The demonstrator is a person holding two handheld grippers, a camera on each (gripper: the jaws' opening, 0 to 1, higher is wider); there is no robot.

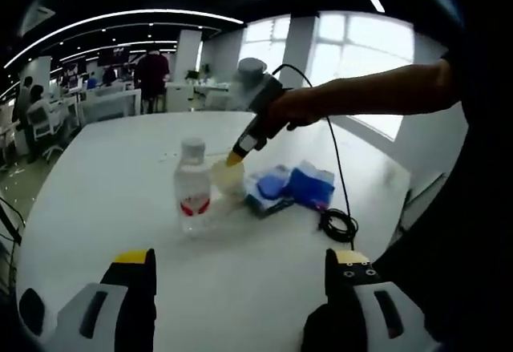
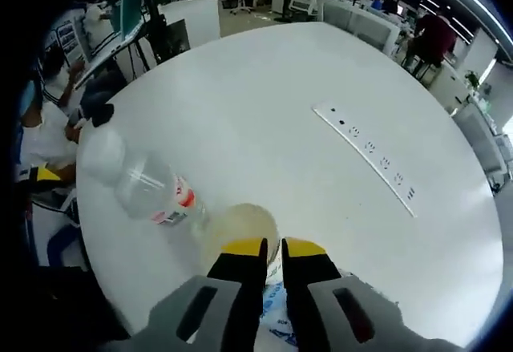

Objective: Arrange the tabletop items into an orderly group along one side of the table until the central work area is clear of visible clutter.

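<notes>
A clear plastic bottle (image 1: pixel 192 185) with a white cap and red label stands mid-table. Just to its right is a translucent cup (image 1: pixel 228 180). My right gripper (image 1: pixel 235 158), held in a hand, comes in from the right with its yellow tips at the cup's rim. In the right gripper view its jaws (image 2: pixel 274 248) are nearly together, pinching the rim of the cup (image 2: pixel 236 225), with the bottle (image 2: pixel 146 188) to the left. My left gripper (image 1: pixel 240 264) hovers near the table's front edge, jaws wide apart and holding nothing.
Blue-and-white packets (image 1: pixel 292 185) lie right of the cup, with a coiled black cable (image 1: pixel 338 224) near the table's edge. The white round table (image 2: pixel 264 87) has an inset socket strip (image 2: pixel 369 153). Desks, chairs and people stand beyond the table.
</notes>
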